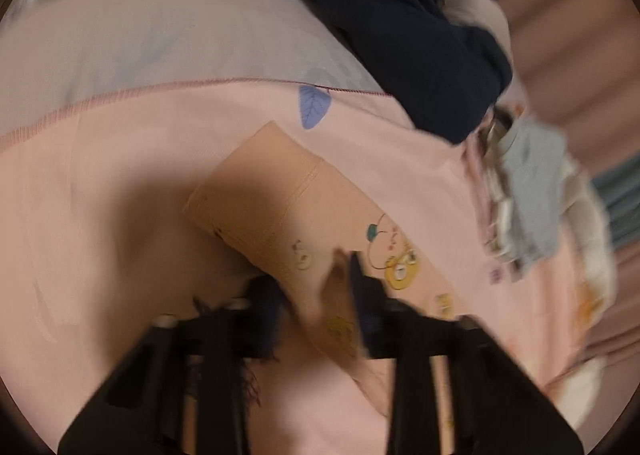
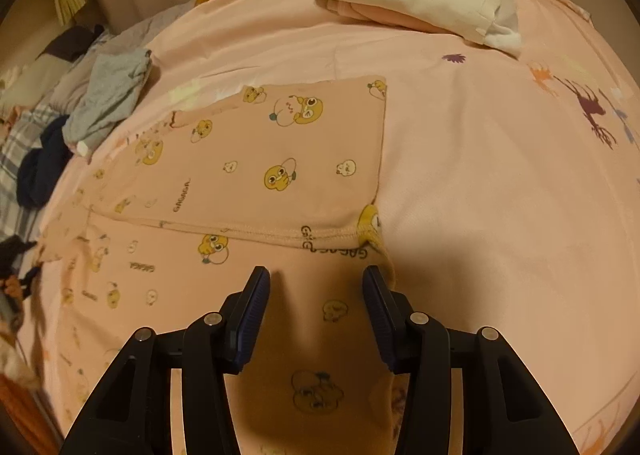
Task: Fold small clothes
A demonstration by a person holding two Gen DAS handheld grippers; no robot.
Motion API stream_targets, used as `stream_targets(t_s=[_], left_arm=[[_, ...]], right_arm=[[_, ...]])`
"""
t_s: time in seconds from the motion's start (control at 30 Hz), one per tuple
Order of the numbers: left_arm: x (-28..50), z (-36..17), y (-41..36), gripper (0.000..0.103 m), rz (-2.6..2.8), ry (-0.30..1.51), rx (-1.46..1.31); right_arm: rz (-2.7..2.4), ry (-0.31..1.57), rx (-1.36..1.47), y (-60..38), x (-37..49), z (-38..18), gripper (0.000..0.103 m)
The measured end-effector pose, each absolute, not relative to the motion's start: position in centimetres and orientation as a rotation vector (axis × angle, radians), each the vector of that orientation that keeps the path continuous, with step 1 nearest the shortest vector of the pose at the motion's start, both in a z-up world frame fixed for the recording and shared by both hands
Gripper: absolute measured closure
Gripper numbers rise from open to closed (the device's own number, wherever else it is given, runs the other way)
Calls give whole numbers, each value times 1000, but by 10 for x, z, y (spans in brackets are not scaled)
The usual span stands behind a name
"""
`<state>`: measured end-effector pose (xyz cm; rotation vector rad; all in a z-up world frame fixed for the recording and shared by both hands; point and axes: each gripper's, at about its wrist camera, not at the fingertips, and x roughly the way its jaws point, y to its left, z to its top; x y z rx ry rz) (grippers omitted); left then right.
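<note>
On pink bedsheet [image 2: 480, 183]: printed garment [image 2: 280, 159], long axis 7-to-1 o'clock in left view, blurred there. Your left gripper [image 1: 340, 287] clenched on its fabric fold. Your right gripper [image 2: 316, 283] released, jaws apart above hem, near end cut off.

We see warm, dim indoor light tinting everything peach. The left wrist view is smeared by motion blur, worst on the left gripper [image 1: 316, 295] and the dark garment [image 1: 412, 43]. The right wrist view is sharp; the right gripper [image 2: 316, 279] casts a broad soft shadow over the pink bedsheet [image 2: 480, 175]. Both fisheye pictures bow outward and darken to black corners.
</note>
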<state>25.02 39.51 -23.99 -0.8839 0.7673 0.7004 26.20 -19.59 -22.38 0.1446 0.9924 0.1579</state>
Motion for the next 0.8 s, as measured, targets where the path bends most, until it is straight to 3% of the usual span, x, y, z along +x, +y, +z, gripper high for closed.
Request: stream_targets(t_s=[0.07, 0.37, 0.53, 0.67, 0.73, 0.8], left_arm=[[261, -233, 383, 98, 711, 795, -769], [290, -171, 308, 99, 494, 713, -589], [319, -135, 208, 99, 261, 703, -421], [330, -140, 119, 98, 18, 758, -353], [333, -146, 87, 85, -119, 827, -307], [335, -147, 61, 48, -218, 910, -259]], right_arm=[[163, 980, 153, -199, 258, -220, 56], [125, 916, 100, -211, 242, -197, 56], [148, 882, 108, -218, 233, -185, 56], [144, 874, 128, -227, 227, -181, 56], [143, 874, 129, -230, 225, -180, 56], [138, 879, 116, -232, 223, -180, 56]])
